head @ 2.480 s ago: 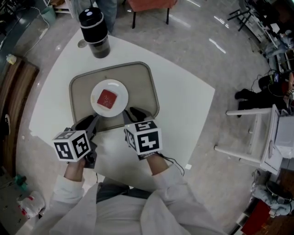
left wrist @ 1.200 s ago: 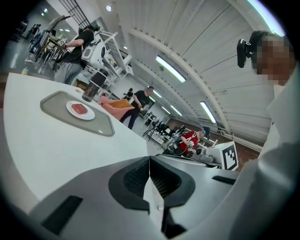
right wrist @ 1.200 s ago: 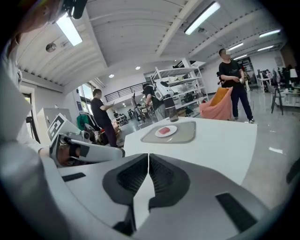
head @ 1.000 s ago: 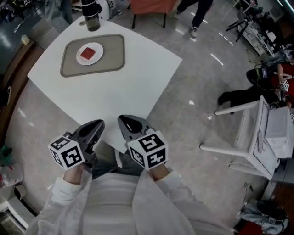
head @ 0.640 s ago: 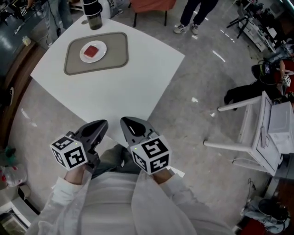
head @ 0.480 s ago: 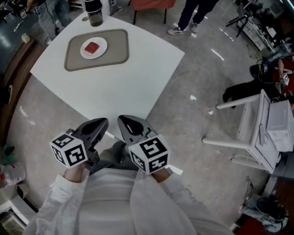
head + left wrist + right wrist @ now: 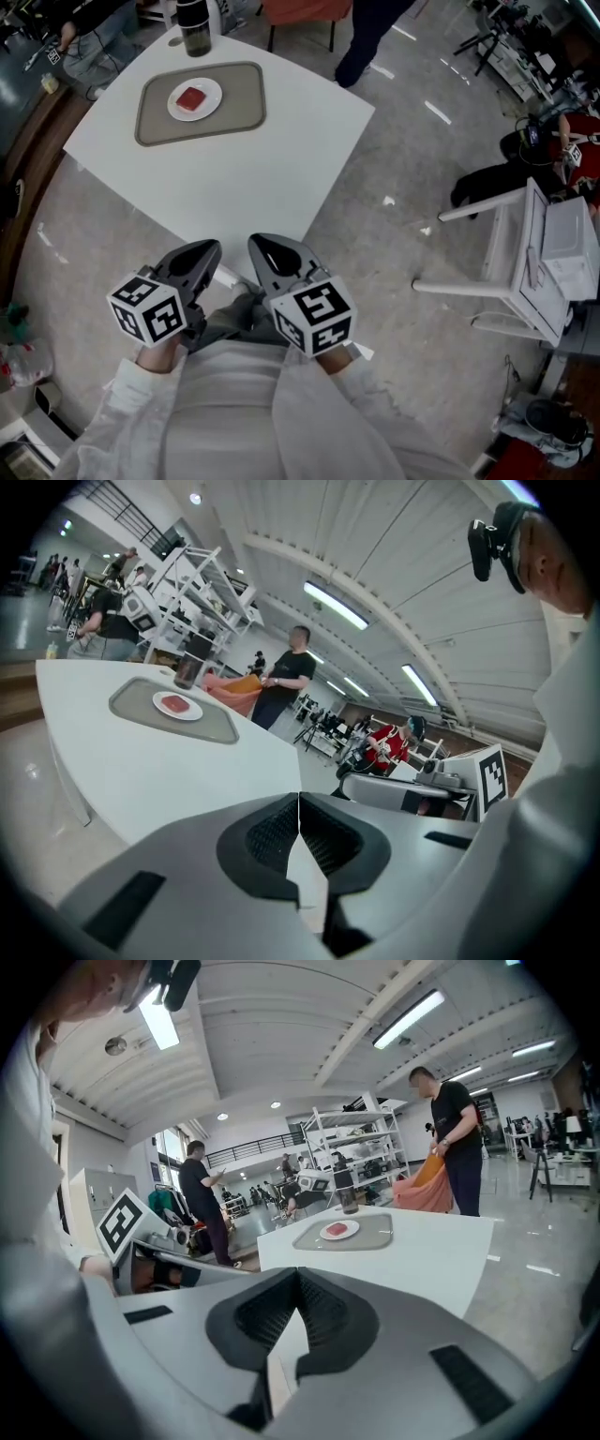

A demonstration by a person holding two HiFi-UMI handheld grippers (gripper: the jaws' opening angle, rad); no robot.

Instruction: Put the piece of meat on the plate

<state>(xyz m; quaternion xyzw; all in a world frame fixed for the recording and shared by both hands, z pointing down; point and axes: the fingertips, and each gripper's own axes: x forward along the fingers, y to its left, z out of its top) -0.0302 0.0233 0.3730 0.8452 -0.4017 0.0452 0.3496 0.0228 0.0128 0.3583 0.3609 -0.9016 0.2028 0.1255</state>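
A red piece of meat (image 7: 191, 97) lies on a small white plate (image 7: 210, 97), which stands on a grey tray (image 7: 239, 101) at the far side of the white table (image 7: 262, 169). The meat (image 7: 173, 703) and plate show far off in the left gripper view, and the plate (image 7: 339, 1230) in the right gripper view too. My left gripper (image 7: 204, 251) and right gripper (image 7: 260, 248) are held close to my body, off the table's near corner. Both are shut with nothing between their pads.
A dark tumbler (image 7: 193, 21) stands beyond the tray. A person (image 7: 452, 1138) stands by an orange chair past the table. White chairs (image 7: 525, 262) and equipment lie to the right on the grey floor.
The view has pulled far back from the table since the earliest frame. Both grippers stayed shut and drifted slightly. The passer-by beyond the table has walked on.
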